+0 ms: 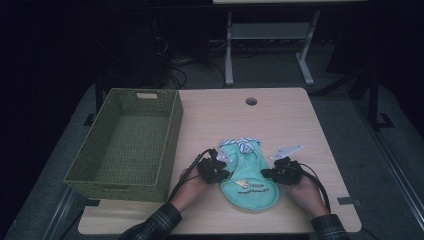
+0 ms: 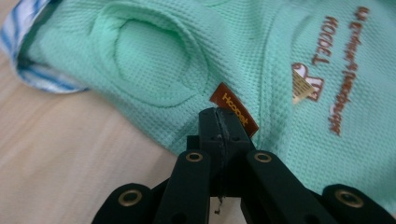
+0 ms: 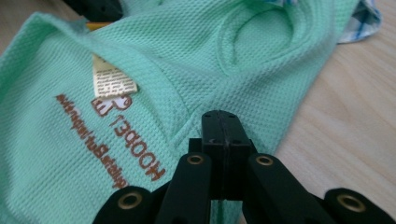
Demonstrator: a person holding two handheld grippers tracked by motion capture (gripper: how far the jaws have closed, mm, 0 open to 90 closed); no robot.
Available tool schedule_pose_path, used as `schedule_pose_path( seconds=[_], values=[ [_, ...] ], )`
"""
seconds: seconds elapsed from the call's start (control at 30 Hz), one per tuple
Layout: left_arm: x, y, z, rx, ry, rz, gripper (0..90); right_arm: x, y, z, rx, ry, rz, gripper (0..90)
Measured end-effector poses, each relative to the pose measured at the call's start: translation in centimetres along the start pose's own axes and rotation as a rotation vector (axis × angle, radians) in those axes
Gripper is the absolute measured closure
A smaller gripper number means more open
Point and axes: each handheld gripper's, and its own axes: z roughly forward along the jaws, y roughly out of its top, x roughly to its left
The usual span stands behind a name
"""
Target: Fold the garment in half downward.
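Item: mint green pet garment (image 1: 249, 180), lower centre of the high view, flat on the table (image 1: 295, 125); likely soft, light, limp; best taken at opposite side edges. Left gripper (image 2: 218, 122) and right gripper (image 3: 221, 126): jaws pressed together, each pinching a hem. High view adds wicker basket (image 1: 80, 172), left; gripper views add brown lettering (image 3: 105, 135).

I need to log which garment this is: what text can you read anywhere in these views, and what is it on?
"Hoopet": brown woven tag on the side seam of the mint green garment, left gripper view.
"HOOPET": brown lettering printed on the garment, seen upside down in the right gripper view.
Script line beside it: too blurred to read.
White care label: print too small.
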Motion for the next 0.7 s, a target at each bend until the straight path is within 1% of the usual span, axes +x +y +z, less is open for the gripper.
schedule_pose_path(
  seconds=[0.07,0.1,0.13,0.17,0.2,0.23,0.27,0.3,0.33,0.37,0.5,0.57,0.6,0.63,0.67,0.7],
  values=[
    [-0.2,0.0,0.0,0.001,-0.007,0.003,89.4,-0.1,0.0,0.0,-0.002,-0.001,0.001,90.0],
    [-0.4,-0.1,0.0,0.0,-0.015,0.007,89.4,-0.1,0.0,0.0,0.0,0.001,0.009,90.0],
    [-0.6,-0.1,0.0,-0.004,-0.022,0.007,89.4,-0.3,0.0,0.0,-0.001,-0.007,0.001,90.0],
    [-0.9,-0.1,0.0,-0.002,-0.041,0.011,89.4,-0.4,0.0,0.0,-0.006,-0.014,0.01,90.0],
    [-0.9,-0.1,0.0,-0.002,-0.041,0.011,89.4,-0.4,0.0,0.0,-0.006,-0.014,0.01,90.0],
    [-1.1,-0.1,0.0,-0.003,-0.05,0.013,89.4,-0.4,0.0,0.0,-0.006,-0.019,0.007,89.9],
    [-1.3,-0.1,0.0,-0.005,-0.063,0.012,89.4,-0.5,0.0,0.0,-0.009,-0.02,0.01,89.9],
    [-1.7,-0.1,0.2,-0.017,-0.09,-0.003,89.4,-0.7,-0.1,-0.1,-0.012,-0.03,0.014,89.9],
    [-1.8,-0.1,0.1,-0.007,-0.103,0.007,89.4,-0.8,-0.1,-0.1,-0.012,-0.031,0.012,90.0],
    [-2.0,-0.1,0.2,-0.016,-0.112,-0.002,89.4,-0.8,-0.1,-0.1,-0.012,-0.035,0.012,89.9],
    [-2.1,0.0,0.1,-0.012,-0.111,0.003,89.3,-1.0,-0.2,-0.1,-0.017,-0.042,0.012,89.9],
    [-1.5,0.1,-0.2,-0.027,-0.086,-0.011,86.3,-1.0,-0.2,-0.1,-0.019,-0.04,0.003,89.9],
    [-1.5,0.1,-0.2,-0.027,-0.086,-0.011,85.4,-1.0,-0.2,-0.1,-0.019,-0.04,0.003,89.9],
    [-0.7,0.3,-0.7,-0.047,-0.06,-0.027,84.2,-1.1,-0.2,-0.1,-0.02,-0.038,0.003,89.9],
    [-0.3,0.4,-1.0,-0.056,-0.046,-0.037,83.0,-1.1,-0.2,-0.1,-0.02,-0.039,0.003,89.9],
    [-0.3,0.4,-1.0,-0.056,-0.046,-0.037,81.0,-1.0,-0.2,-0.1,-0.021,-0.039,0.003,89.9]
  ],
)
